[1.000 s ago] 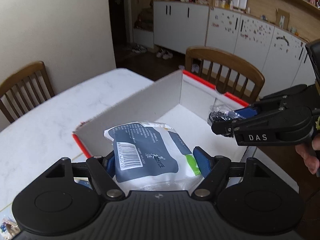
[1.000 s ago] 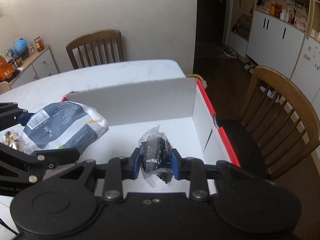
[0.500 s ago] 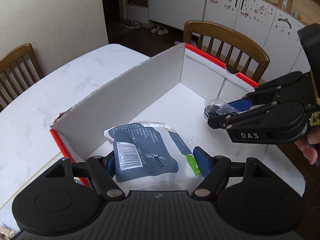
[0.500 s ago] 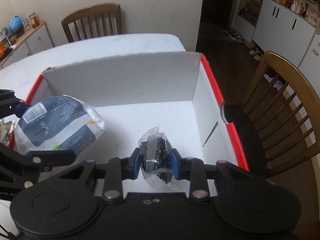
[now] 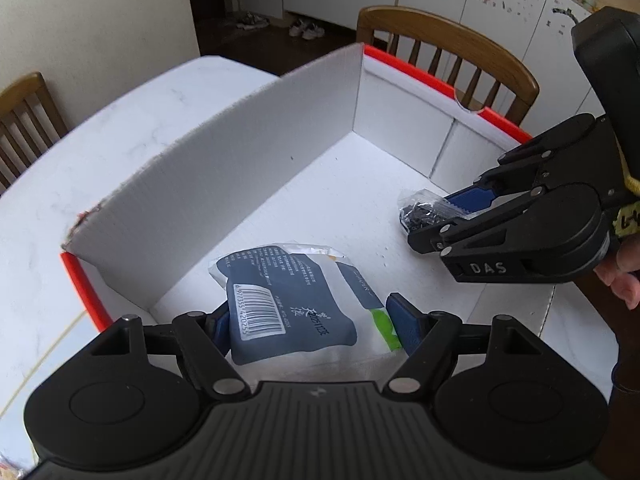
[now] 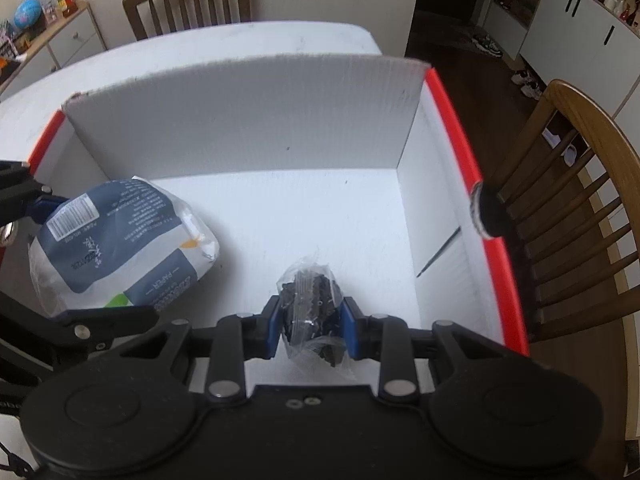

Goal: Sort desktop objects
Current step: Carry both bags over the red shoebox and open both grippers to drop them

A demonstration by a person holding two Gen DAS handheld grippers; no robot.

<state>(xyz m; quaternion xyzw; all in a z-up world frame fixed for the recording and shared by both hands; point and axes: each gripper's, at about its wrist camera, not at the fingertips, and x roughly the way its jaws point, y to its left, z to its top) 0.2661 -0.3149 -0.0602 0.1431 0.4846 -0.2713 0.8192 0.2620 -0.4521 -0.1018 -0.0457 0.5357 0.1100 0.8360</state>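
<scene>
One white cardboard box with red rim on one white marble table. One navy-and-white plastic tissue pack with barcode near left wall of box. One small clear plastic bag of black small parts toward right wall of box. Two black grippers with blue finger pads: left gripper, right gripper. Two brown wooden chairs: one beyond box far wall, one at table left edge.

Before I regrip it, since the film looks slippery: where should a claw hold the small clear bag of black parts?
Across the small clear bag of black parts at its bulging middle, from above: the loose film tails give no purchase.
</scene>
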